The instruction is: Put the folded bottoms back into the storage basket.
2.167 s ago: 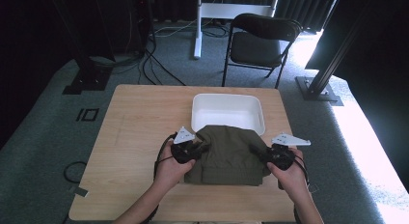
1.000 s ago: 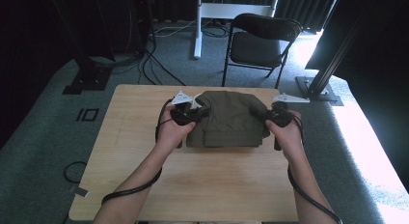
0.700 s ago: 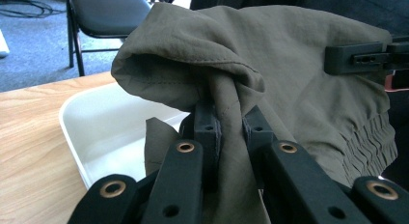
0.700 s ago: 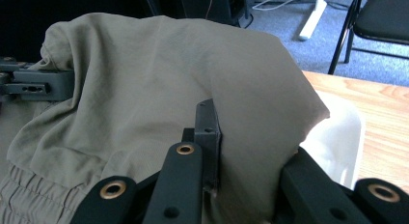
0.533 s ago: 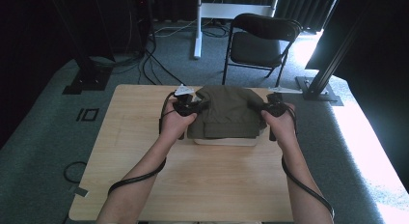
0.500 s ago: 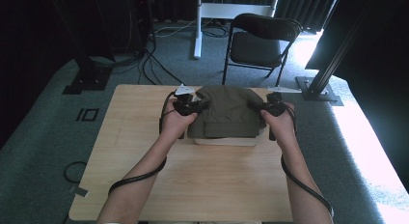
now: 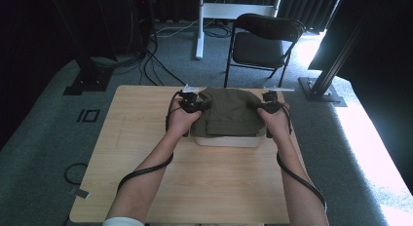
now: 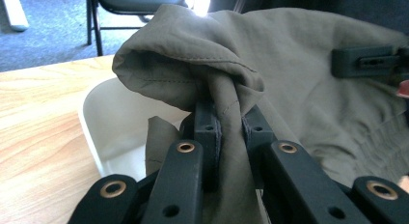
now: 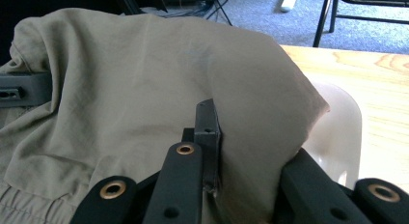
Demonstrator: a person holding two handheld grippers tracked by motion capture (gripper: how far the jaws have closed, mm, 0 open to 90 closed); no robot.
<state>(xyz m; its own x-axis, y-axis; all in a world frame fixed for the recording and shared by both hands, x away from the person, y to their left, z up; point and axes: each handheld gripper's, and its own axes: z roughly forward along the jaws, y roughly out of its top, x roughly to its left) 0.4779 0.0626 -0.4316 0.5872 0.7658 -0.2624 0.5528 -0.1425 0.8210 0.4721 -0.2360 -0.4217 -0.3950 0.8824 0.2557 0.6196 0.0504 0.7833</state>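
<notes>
- Over the far middle of the table [image 7: 146, 177], a folded olive garment [image 7: 225, 111] is held between the two grippers, directly above a white tub [image 7: 226, 141].
- The left gripper [image 7: 191, 103] is clamped on a bunched fold at the garment's left edge; in the left gripper view the cloth [image 8: 289, 74] is seen pinched between both jaws.
- The right gripper [image 7: 267, 105] is closed on the garment's right edge; in the right gripper view the cloth [image 9: 159, 74] is draped over the jaws and gripped between them.
- The garment's long axis is judged to run left to right, from one gripper to the other, matching the tub's long side.
- The tub lies straight below the cloth, its near rim exposed; both hands are judged equally near, so an even lowering appears called for.
- Overhang past the tub's rim is noted as the likely fault.
</notes>
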